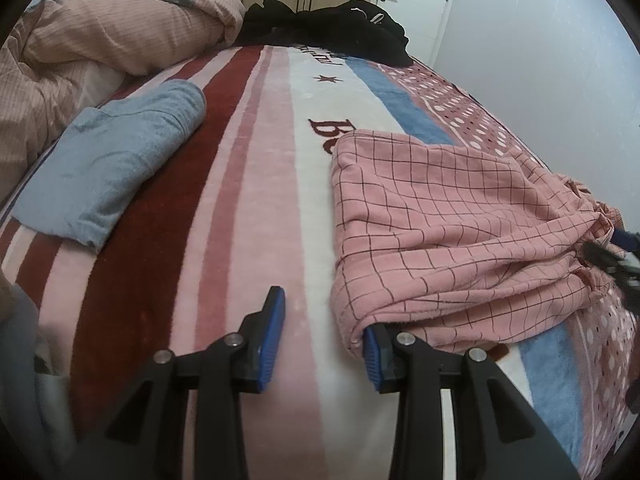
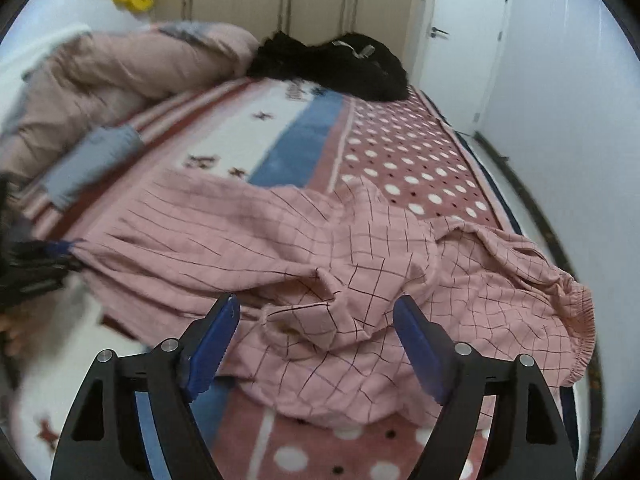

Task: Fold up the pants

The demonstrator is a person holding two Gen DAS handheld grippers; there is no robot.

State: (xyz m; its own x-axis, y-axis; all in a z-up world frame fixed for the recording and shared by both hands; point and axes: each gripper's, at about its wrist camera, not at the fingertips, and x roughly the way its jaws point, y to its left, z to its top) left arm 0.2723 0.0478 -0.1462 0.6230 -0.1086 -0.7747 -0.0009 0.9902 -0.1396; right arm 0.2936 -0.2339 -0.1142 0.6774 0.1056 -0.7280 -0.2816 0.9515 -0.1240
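**Pink checked pants lying crosswise between two open grippers**

Left wrist view: the left gripper point(image 1: 325, 344) is standing wide open and holding nothing. Its right finger is tucking under the near left corner of the pink checked pants point(image 1: 452, 232), while its left finger is resting over bare blanket. The pants are lying to the right of this gripper on the striped fleece blanket point(image 1: 224, 208), already doubled into a thick, uneven stack. Their long axis is running left to right, toward the right gripper point(image 1: 612, 264), which is showing blurred at the right edge.

Right wrist view: the right gripper point(image 2: 316, 344) is also gaping wide and gripping nothing, its fingers straddling a small raised fold of the pants point(image 2: 320, 256) straight ahead. The elastic waistband point(image 2: 580, 320) is bunching at the near right, so I judge this gripper the nearer one to it. The left gripper point(image 2: 32, 268) is sitting at the pants' far left end.

Count: one pair of pink pants, two grippers, one folded blue-grey garment point(image 1: 108, 160), one black clothes heap point(image 1: 328, 28), one pink duvet point(image 1: 100, 52).
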